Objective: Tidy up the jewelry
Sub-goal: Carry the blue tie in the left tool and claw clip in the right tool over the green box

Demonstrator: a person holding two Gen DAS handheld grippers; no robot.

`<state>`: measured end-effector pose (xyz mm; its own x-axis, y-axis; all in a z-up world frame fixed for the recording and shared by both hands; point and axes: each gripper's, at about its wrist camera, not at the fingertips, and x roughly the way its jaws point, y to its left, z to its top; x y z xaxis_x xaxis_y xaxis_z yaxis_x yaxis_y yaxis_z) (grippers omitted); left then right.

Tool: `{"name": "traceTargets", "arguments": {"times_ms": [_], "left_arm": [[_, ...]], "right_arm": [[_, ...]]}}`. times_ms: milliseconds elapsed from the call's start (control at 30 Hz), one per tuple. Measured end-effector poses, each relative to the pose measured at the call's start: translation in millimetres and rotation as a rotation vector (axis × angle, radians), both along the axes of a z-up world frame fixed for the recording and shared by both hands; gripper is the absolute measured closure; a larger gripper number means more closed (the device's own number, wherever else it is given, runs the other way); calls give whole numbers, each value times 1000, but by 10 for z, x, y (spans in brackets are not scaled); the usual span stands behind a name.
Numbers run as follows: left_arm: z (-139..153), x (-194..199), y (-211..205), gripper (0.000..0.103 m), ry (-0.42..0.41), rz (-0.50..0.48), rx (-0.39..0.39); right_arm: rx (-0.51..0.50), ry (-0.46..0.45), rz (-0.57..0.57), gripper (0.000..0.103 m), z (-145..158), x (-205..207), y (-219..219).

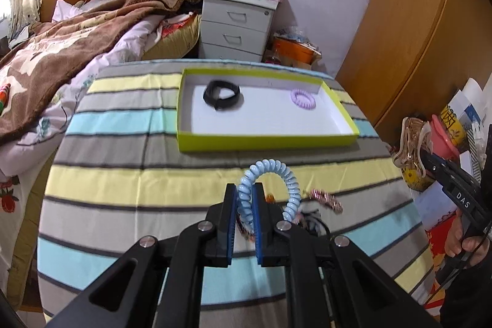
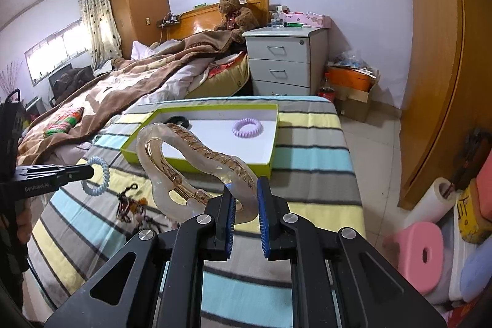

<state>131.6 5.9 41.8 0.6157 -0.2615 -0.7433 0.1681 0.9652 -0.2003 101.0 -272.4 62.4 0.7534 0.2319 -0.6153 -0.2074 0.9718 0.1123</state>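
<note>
My left gripper [image 1: 245,189] is shut on a light blue spiral hair tie [image 1: 289,180], held above the striped cloth; it also shows in the right wrist view [image 2: 97,175]. My right gripper [image 2: 246,192] is shut on a large translucent beige hair claw [image 2: 184,162], lifted over the table; the claw also shows at the right edge of the left wrist view [image 1: 410,142]. A green-rimmed white tray [image 1: 264,140] holds a black band [image 1: 222,94] and a purple spiral hair tie [image 1: 303,99]. Loose jewelry lies on the cloth [image 2: 132,205].
The table has a striped cloth [image 1: 123,180]. A bed with a brown blanket [image 1: 61,51] lies to the left. A grey drawer unit [image 1: 236,23] stands behind the table. A wooden wardrobe [image 2: 436,82] and a pink stool [image 2: 421,257] are on the right.
</note>
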Motion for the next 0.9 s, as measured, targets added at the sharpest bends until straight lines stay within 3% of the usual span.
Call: {"name": "traceTargets", "arguments": {"times_ms": [400,900], "left_arm": [[161,583,58,93,-24,11,5],[-228,1247,-10,93,68,9,1]], "right_arm": [[-41,83,-20,89,96,742,127],[-111,290,-77,89,-301,1827,408]]}}
